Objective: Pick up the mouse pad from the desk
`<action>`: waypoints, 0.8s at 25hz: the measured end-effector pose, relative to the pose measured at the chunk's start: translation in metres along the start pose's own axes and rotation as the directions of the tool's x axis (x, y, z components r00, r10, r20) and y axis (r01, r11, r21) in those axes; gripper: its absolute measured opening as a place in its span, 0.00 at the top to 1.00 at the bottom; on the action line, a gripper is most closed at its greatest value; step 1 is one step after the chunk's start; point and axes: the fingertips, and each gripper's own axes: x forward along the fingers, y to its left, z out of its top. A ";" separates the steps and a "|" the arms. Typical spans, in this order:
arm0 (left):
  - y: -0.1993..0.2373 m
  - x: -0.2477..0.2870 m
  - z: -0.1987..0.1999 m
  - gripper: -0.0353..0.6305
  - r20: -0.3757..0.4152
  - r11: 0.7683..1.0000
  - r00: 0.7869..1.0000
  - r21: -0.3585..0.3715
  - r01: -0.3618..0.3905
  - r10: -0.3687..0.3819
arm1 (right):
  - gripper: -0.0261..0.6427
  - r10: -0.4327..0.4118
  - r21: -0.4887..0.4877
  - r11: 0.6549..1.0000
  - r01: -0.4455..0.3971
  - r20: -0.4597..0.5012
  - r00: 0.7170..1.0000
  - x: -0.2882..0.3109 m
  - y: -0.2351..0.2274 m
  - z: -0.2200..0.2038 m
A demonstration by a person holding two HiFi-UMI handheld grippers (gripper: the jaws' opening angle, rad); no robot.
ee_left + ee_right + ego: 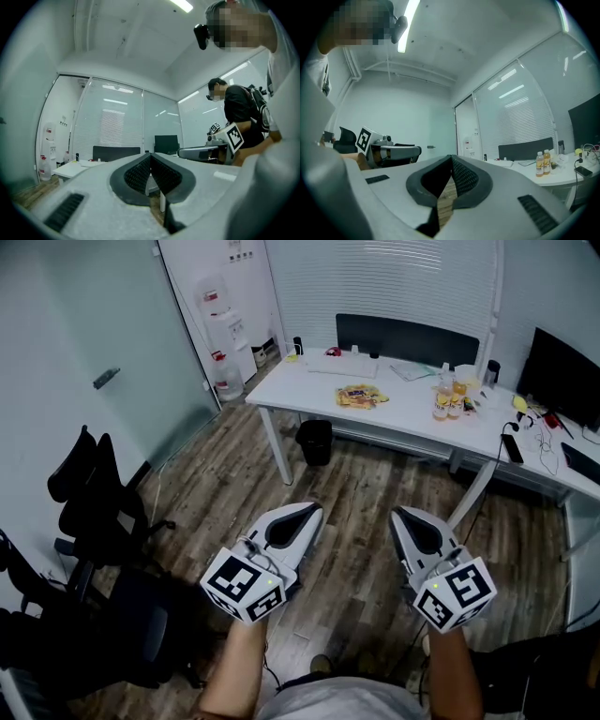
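**Jaws together on both grippers, desk well ahead**

Jaws of the left gripper (304,511) are pressed together with nothing between them, as its own view shows (150,160). The right gripper (404,516) is likewise closed and empty (451,162). Both are held level, side by side above the brown wood-plank floor (356,493), well apart from the desk.

At far left, black mesh-backed office chairs (98,507) stand against the pale glass wall. Beyond them a white water dispenser (223,329) stands in the corner. The long white desk (403,418) runs from there to the right edge, with a black waste bin (314,442) on the floor beneath its left end.

What looks like the mouse pad (342,365) is a pale flat rectangle on the desk's far left part, just in front of the dark upright back panel (408,338). Its long axis runs along the desk's length, left to right. It is too small to be sure of. A small red object (333,352) lies just beside its far left corner.

Nearer the front edge lies a yellow printed snack packet (357,397). Further right stand clear bottles of orange drink (447,401), then a black phone (512,448) and a black monitor (562,385).
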 end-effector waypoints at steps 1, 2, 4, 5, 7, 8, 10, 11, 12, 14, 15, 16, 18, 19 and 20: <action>0.002 -0.001 0.000 0.92 0.001 1.000 1.000 -0.002 -0.001 0.001 | 0.94 -0.001 0.005 1.000 0.001 0.000 1.000 0.001 0.000 -0.001; 0.004 -0.003 -0.001 0.92 0.002 1.000 1.000 -0.003 -0.001 0.001 | 0.94 -0.002 0.007 1.000 0.002 -0.002 1.000 0.002 0.001 -0.001; 0.006 -0.006 -0.001 0.92 0.002 1.000 1.000 -0.004 0.000 0.000 | 0.94 -0.002 0.004 1.000 0.002 -0.008 1.000 0.004 0.004 -0.003; 0.007 -0.008 -0.001 0.92 0.002 1.000 1.000 -0.005 0.001 -0.001 | 0.94 -0.002 0.001 1.000 0.002 -0.012 1.000 0.005 0.005 -0.003; 0.010 -0.010 -0.002 0.92 0.002 1.000 1.000 -0.006 0.000 0.000 | 0.94 -0.002 -0.005 1.000 0.002 -0.020 1.000 0.008 0.007 -0.005; 0.012 -0.012 -0.003 0.92 0.002 1.000 1.000 -0.007 -0.001 0.001 | 0.94 -0.002 -0.007 1.000 0.002 -0.024 1.000 0.009 0.008 -0.005; 0.017 -0.015 -0.004 0.92 0.001 1.000 1.000 -0.008 -0.003 0.003 | 0.94 -0.003 -0.009 1.000 0.003 -0.029 1.000 0.012 0.009 -0.007; 0.020 -0.017 -0.005 0.92 0.002 1.000 1.000 -0.009 -0.004 0.004 | 0.94 -0.005 -0.010 1.000 0.005 -0.029 1.000 0.014 0.011 -0.007; 0.023 -0.020 -0.006 0.92 0.003 1.000 1.000 -0.010 -0.005 0.005 | 0.94 -0.008 -0.011 1.000 0.007 -0.029 1.000 0.016 0.012 -0.007; 0.029 -0.027 -0.006 0.92 0.004 1.000 1.000 -0.009 -0.005 0.005 | 0.94 -0.014 -0.011 1.000 0.014 -0.028 0.999 0.019 0.017 -0.007; 0.033 -0.030 -0.006 0.92 0.005 1.000 1.000 -0.007 -0.004 0.004 | 0.94 -0.018 -0.012 1.000 0.017 -0.029 0.999 0.022 0.020 -0.008; 0.037 -0.033 -0.006 0.92 0.006 1.000 1.000 -0.006 -0.003 0.003 | 0.94 -0.020 -0.012 1.000 0.019 -0.031 0.999 0.024 0.023 -0.008; 0.044 -0.039 -0.008 0.92 0.006 1.000 1.000 -0.007 -0.001 0.001 | 0.94 -0.022 -0.013 1.000 0.021 -0.035 0.999 0.028 0.030 -0.011; 0.046 -0.042 -0.008 0.92 0.006 1.000 1.000 -0.009 -0.001 0.001 | 0.94 -0.024 -0.014 1.000 0.024 -0.038 0.999 0.030 0.032 -0.013; 0.049 -0.043 -0.009 0.92 0.005 1.000 1.000 -0.011 0.001 -0.001 | 0.94 -0.028 -0.015 1.000 0.028 -0.041 0.999 0.031 0.034 -0.014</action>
